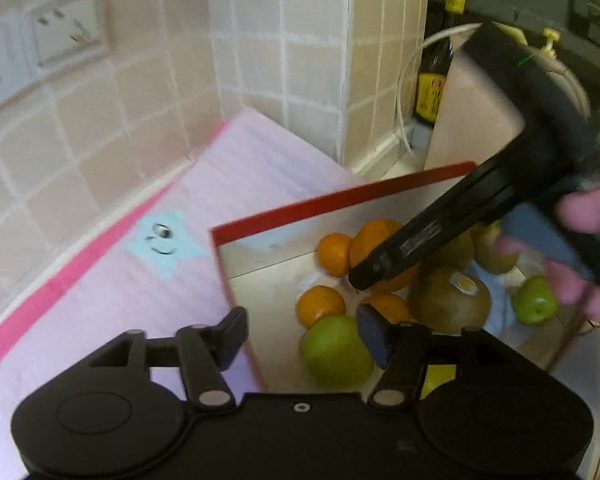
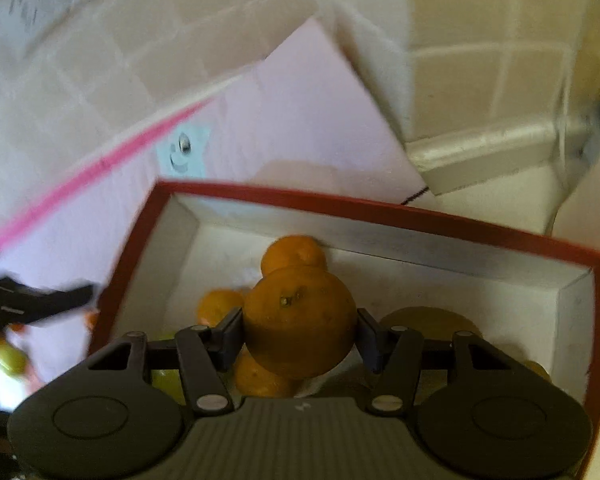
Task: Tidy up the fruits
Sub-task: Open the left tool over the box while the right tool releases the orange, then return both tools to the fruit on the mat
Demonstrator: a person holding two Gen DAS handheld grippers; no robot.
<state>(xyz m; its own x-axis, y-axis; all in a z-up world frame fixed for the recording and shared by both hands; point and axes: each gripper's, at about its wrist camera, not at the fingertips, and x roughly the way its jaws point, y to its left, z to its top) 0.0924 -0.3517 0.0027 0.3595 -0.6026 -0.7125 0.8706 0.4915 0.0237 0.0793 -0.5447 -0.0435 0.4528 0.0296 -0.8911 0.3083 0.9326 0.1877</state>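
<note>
Two grippers worked over the red-rimmed box (image 2: 380, 208) of fruit on the pink mat (image 1: 100, 300).
Right gripper (image 2: 300, 332) was clamped on an orange (image 2: 300, 320), held above oranges already in the box; left gripper (image 1: 304, 334) stood apart and empty over the box's corner, just above a green apple (image 1: 334, 352). Risk, as I judged it: the round orange could slip or, dropped onto the pile, roll and knock other fruit; the two grippers were close and could collide.
</note>
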